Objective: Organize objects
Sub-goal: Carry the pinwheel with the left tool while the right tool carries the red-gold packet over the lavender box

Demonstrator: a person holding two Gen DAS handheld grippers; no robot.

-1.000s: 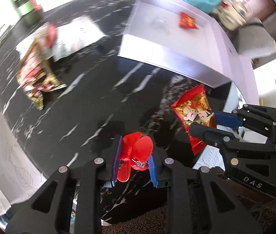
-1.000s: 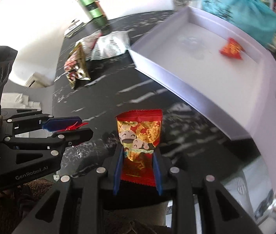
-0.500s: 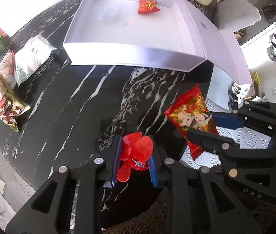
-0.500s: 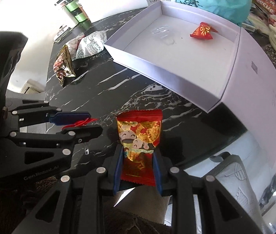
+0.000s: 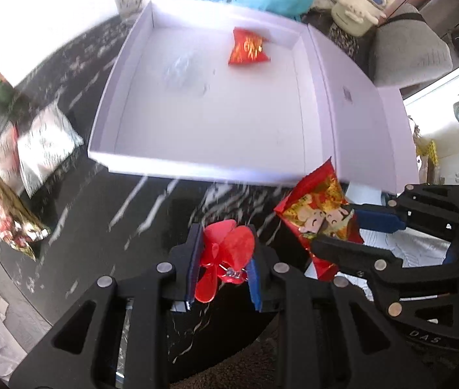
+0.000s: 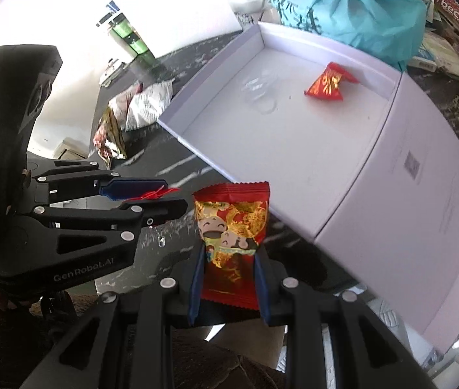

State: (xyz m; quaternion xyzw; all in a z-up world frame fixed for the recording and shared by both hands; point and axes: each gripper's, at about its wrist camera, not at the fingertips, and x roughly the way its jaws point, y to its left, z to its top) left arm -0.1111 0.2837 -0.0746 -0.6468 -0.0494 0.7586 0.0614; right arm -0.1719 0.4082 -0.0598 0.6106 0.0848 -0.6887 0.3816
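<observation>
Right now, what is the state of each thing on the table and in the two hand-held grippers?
Left hand-held gripper: shut on red flower ornament.
Right hand-held gripper: shut on red snack packet, upright.
White box: open, lid folded flat.
Small red packet: lying inside box.
Snack bags: lying on table, outside box.

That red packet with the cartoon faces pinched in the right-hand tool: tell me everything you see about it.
The snack packet is a small sealed pouch of glossy red film, crimped with a zigzag edge at top and bottom. Its front carries gold ornament and smiling cartoon faces. It stands upright, looks slightly puffed and is undamaged. The right gripper is shut on its lower half, a blue pad against each side edge, holding it in the air above the black marbled table, just short of the white box. Nothing else touches it.
</observation>
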